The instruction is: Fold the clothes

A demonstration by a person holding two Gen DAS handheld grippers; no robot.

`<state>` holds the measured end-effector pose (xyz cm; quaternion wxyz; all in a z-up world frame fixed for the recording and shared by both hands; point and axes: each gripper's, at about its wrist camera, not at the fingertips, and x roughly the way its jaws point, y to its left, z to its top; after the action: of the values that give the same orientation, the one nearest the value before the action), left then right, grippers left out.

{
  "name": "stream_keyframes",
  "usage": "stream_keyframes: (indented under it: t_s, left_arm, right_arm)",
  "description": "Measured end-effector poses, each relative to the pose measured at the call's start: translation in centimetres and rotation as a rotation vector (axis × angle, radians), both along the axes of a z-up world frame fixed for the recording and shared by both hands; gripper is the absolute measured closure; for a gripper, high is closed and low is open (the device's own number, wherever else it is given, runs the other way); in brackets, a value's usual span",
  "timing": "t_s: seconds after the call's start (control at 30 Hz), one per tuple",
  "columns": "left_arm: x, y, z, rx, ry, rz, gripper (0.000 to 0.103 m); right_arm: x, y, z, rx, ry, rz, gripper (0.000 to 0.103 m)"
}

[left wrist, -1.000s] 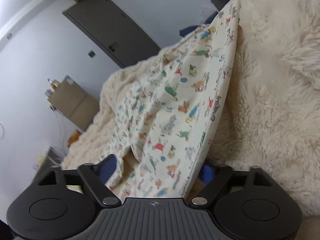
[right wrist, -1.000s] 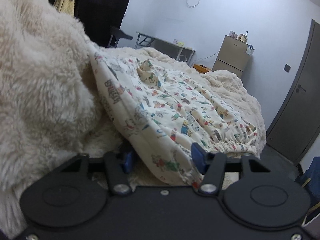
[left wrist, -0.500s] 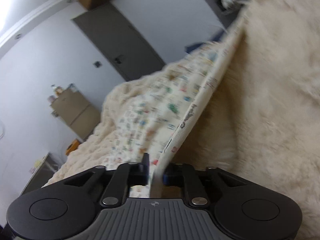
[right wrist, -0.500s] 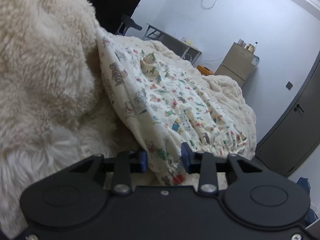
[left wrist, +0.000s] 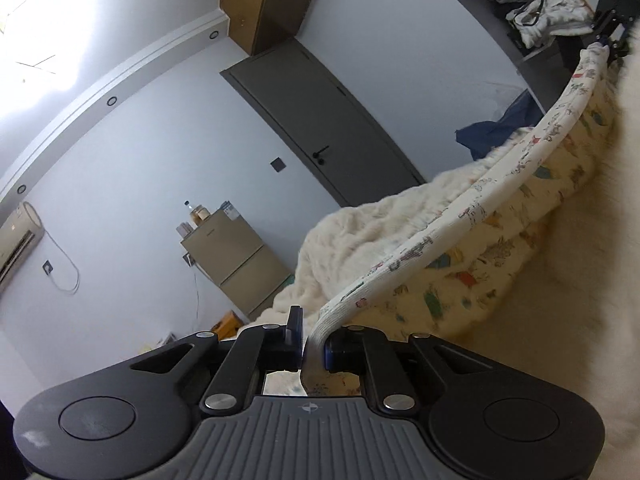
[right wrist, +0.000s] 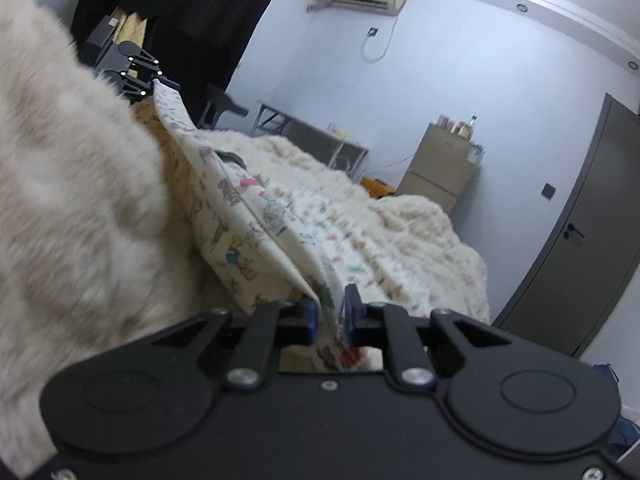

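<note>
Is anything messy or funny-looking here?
Nothing looks broken or spilled. The printed garment is lifted off the fluffy blanket, stretched between the left gripper and the right gripper. It sags in loose folds, as expected mid-fold. A heap of clothes sits on a far shelf.

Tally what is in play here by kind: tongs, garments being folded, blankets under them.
Tongs: 2, left tongs and right tongs, both clamped on the cloth
Printed garment: 1
Fluffy cream blanket: 1
Total: 4
</note>
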<state>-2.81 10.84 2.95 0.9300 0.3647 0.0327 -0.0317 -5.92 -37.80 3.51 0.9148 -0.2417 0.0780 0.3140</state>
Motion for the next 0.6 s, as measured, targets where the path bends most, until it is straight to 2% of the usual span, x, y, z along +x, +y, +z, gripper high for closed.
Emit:
stream_keyframes:
  t_s: [0.13, 0.3, 0.4, 0.5, 0.6]
  left_arm:
    - [5.4, -0.5, 3.6, 0.033, -0.012, 0.005, 0.094]
    - [13.6, -1.2, 5.7, 0.078, 0.096, -0.001, 0.094]
    - [19.7, -2.1, 5.8, 0.108, 0.185, 0.011, 0.094]
    - [24.4, -3.5, 5.9, 0.121, 0.233, 0.03, 0.094]
    - [28.1, -5.2, 5.6, 0.136, 0.277, 0.054, 0.094]
  right_arm:
    - [3.6, -0.3, 2.2, 0.068, 0.028, -0.048, 0.093]
    - [10.9, -1.7, 3.7, 0.187, 0.218, -0.115, 0.093]
    - [15.1, -2.3, 3.0, 0.228, 0.329, -0.148, 0.093]
    - [19.6, -3.0, 1.2, 0.274, 0.437, -0.201, 0.094]
    - [21.9, -4.1, -0.6, 0.333, 0.504, -0.237, 0.095]
